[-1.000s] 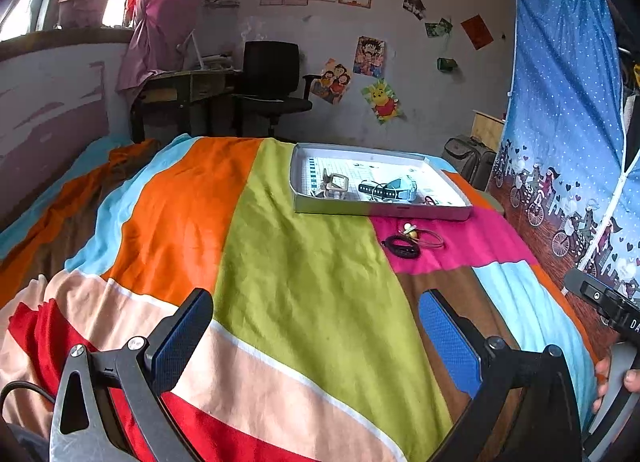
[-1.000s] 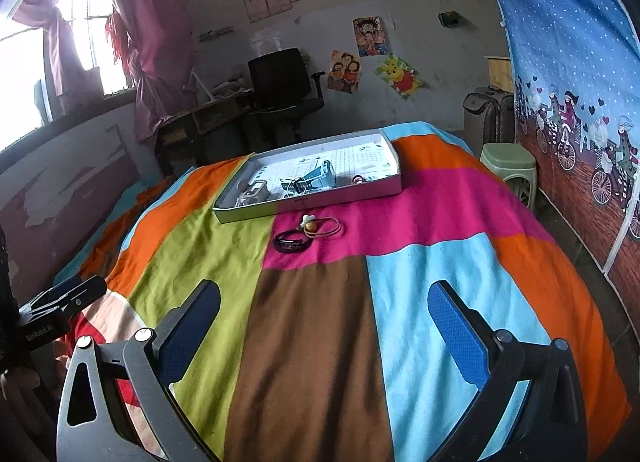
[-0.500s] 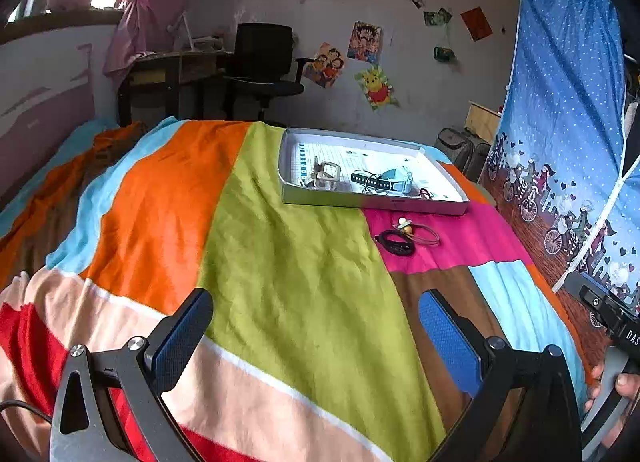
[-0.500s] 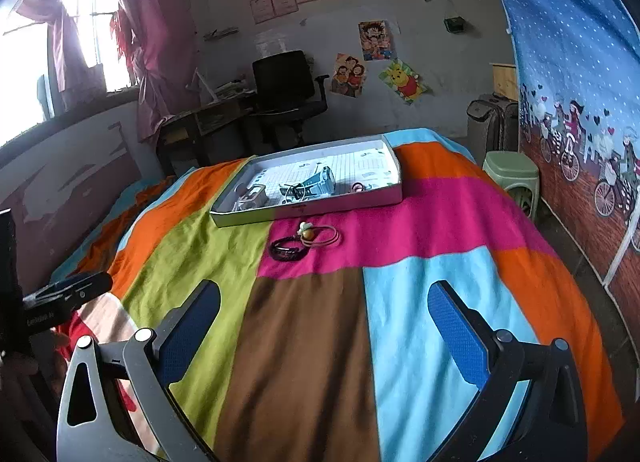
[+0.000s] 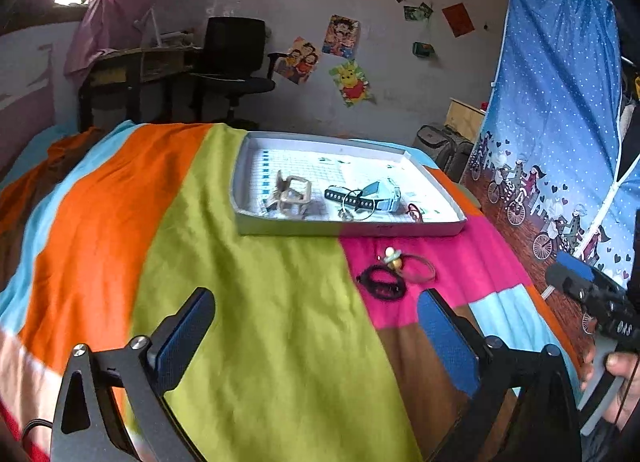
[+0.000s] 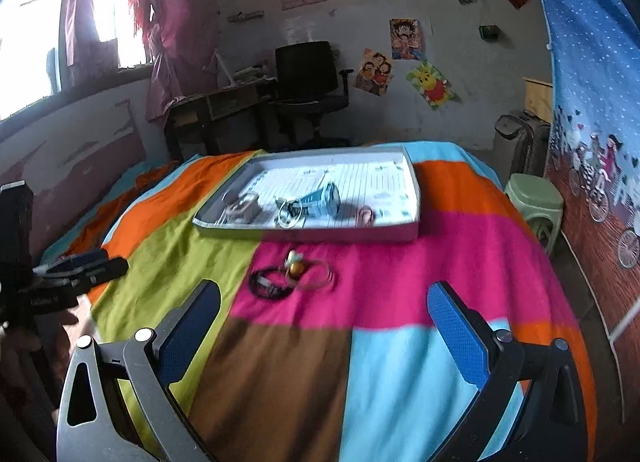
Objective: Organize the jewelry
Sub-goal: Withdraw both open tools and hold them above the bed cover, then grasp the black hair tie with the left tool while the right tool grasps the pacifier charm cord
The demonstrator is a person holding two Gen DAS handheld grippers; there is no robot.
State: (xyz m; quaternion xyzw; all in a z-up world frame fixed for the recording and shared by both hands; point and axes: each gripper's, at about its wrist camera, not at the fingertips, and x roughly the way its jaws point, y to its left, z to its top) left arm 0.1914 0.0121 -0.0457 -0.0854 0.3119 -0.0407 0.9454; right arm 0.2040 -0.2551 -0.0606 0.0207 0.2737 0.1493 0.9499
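Note:
A shallow white tray (image 5: 404, 228) (image 6: 308, 235) lies on the striped bedspread and holds a beige buckle piece (image 5: 294, 193), a black studded band (image 5: 347, 198), a pale blue watch (image 5: 383, 194) and a thin ring (image 6: 290, 213). In front of the tray, on the pink stripe, lie a black cord bracelet (image 5: 382, 283) (image 6: 270, 284) and a thin hoop with beads (image 5: 412, 263) (image 6: 310, 272). My left gripper (image 5: 316, 332) is open and empty above the green stripe. My right gripper (image 6: 326, 324) is open and empty, hovering short of the bracelets.
The bed's colourful blanket (image 5: 256, 302) fills the foreground. A blue printed curtain (image 5: 560, 102) hangs on the right, with a green stool (image 6: 534, 198) beside the bed. A desk (image 6: 216, 110) and black office chair (image 6: 308, 78) stand at the far wall.
Both grippers have moved forward over the bed toward the tray and loose bracelets, which now look larger and closer. Both stay open.

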